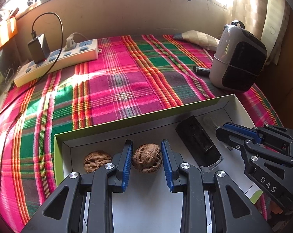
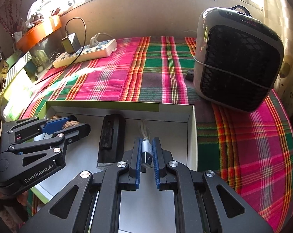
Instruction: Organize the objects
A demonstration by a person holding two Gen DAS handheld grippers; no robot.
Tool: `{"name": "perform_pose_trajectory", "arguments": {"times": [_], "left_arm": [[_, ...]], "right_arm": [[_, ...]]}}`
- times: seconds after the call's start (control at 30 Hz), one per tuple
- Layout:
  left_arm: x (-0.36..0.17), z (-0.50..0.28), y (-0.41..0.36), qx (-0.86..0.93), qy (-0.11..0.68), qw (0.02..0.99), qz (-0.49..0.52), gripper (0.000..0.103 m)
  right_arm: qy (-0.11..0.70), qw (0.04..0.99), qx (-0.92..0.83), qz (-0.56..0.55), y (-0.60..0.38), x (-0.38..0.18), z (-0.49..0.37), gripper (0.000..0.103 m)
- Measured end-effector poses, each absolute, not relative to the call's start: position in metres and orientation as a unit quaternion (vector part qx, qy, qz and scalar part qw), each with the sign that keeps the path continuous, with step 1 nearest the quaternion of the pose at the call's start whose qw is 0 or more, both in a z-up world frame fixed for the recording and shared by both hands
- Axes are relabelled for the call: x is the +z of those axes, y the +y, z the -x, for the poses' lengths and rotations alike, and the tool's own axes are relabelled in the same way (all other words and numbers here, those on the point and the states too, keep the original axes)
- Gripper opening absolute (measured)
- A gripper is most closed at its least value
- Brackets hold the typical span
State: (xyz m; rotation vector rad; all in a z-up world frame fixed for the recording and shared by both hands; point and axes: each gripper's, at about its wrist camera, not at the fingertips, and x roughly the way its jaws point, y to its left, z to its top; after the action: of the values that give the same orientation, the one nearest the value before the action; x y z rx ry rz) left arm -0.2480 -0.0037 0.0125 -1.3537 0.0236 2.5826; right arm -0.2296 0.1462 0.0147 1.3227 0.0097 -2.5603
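Sitting on the plaid surface [image 1: 127, 77], the white box [image 1: 220, 100] holds everything: black device [image 1: 196, 141] mid-tray, two wrinkled brown walnuts at its left end. Your left claw [image 1: 146, 163] grips one walnut [image 1: 147, 160]; the spare walnut [image 1: 96, 161] lies beside it. Right claw [image 2: 146, 155] pinches a silver USB plug [image 2: 146, 151]. Heater [image 2: 237, 58] stands well apart.

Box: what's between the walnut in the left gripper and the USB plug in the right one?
A black rectangular device lies flat on the box floor between walnut and USB plug; clearest in the right wrist view.
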Motion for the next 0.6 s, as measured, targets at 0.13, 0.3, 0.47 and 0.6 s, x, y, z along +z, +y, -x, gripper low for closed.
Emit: {"name": "perform_pose_trajectory", "arguments": {"times": [0.13, 0.3, 0.47, 0.6], "left_arm": [[0.0122, 0.2487, -0.0029, 0.879, 0.012, 0.113, 0.462, 0.028], [0.0121, 0.2495, -0.0031, 0.879, 0.012, 0.112, 0.463, 0.028], [0.0121, 0.2493, -0.0033, 0.879, 0.013, 0.110, 0.463, 0.028], [0.0119, 0.2494, -0.0036, 0.879, 0.012, 0.110, 0.463, 0.028]], "right_arm": [[0.003, 0.129, -0.880, -0.456, 0.1453, 0.0140, 0.2304, 0.012], [0.001, 0.130, -0.879, -0.458, 0.1450, 0.0133, 0.2316, 0.012], [0.002, 0.129, -0.879, -0.459, 0.1456, 0.0126, 0.2324, 0.012], [0.003, 0.129, -0.879, -0.459, 0.1448, 0.0127, 0.2320, 0.012]]}}
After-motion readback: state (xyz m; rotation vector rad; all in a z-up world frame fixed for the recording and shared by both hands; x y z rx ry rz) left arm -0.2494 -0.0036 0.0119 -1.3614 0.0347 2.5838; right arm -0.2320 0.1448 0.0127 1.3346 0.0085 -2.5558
